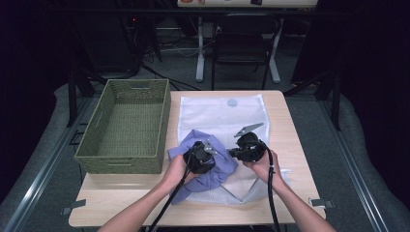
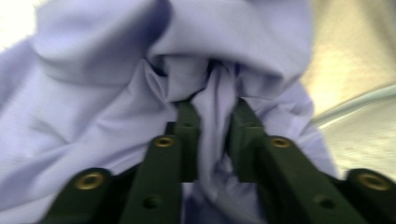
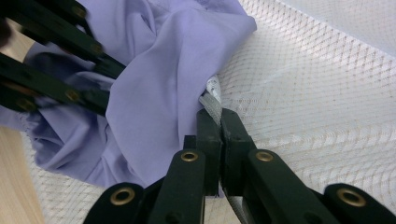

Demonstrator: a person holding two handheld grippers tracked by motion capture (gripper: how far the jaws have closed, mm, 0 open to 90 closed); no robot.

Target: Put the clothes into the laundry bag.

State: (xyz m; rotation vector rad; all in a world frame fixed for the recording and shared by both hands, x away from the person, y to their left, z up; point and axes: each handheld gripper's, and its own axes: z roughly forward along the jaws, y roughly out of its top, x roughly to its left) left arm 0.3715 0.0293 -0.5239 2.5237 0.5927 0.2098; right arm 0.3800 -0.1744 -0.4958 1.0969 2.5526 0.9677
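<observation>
Left gripper (image 2: pixel 212 121) pinching crumpled lilac cloth (image 1: pixel 212 169), right gripper (image 3: pixel 219 123) clamping white mesh bag's (image 3: pixel 317 93) edge, woven green basket (image 1: pixel 96 145) at nine o'clock.

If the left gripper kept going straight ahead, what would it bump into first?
More of the purple cloth: the left gripper already pinches a fold of it, and the bunched cloth rises right ahead of the jaws. What lies behind that bunch is hidden.

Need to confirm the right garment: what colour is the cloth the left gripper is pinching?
Plain lavender cloth, clearest in the left gripper view.
</observation>
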